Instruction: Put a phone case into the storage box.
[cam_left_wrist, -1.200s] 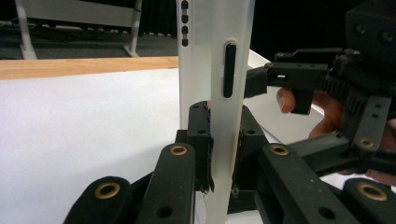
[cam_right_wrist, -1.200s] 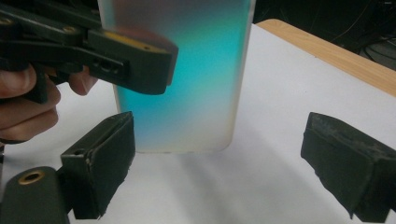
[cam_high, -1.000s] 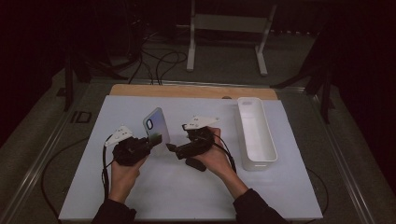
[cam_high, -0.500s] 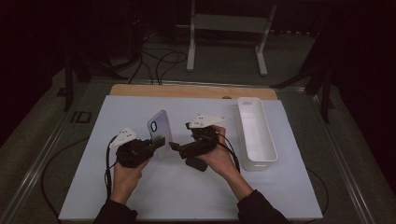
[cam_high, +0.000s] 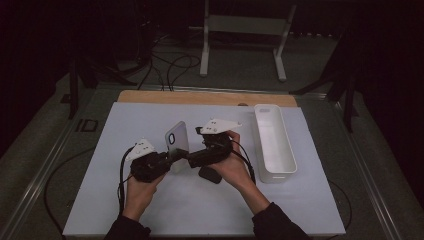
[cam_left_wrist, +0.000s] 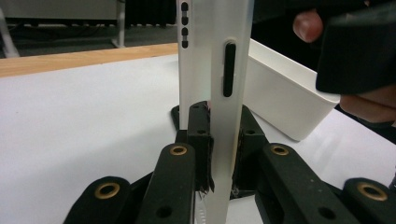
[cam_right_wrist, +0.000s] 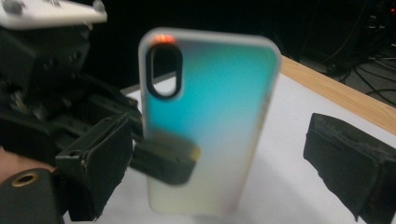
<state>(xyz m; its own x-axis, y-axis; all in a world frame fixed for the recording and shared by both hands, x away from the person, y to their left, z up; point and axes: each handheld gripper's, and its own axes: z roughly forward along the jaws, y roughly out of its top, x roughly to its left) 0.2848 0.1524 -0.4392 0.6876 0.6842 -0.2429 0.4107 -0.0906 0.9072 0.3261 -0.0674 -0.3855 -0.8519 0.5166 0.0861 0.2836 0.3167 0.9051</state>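
A phone case (cam_high: 177, 140) with a pale rim, an iridescent back and an oval camera cutout stands upright over the white table. My left gripper (cam_high: 171, 158) is shut on its lower part. In the left gripper view the case (cam_left_wrist: 219, 70) is edge-on between the pads (cam_left_wrist: 201, 140). My right gripper (cam_high: 193, 159) is just right of the case, with its jaws open. The right gripper view faces the back of the case (cam_right_wrist: 210, 116), with one left-gripper pad (cam_right_wrist: 163, 161) pressed against it. My right gripper (cam_right_wrist: 219, 177) has its jaws spread to either side, apart from the case.
A long white bin (cam_high: 272, 145) lies on the table's right side, close to the right hand; its wall (cam_left_wrist: 280, 102) is seen behind the case. A wooden strip (cam_high: 200, 97) runs along the far edge. Cables and a white stand (cam_high: 240, 25) are on the floor beyond.
The left gripper has shifted the case slightly right and nearer, and it stands more upright. The right gripper has risen a little and come closer to the case.
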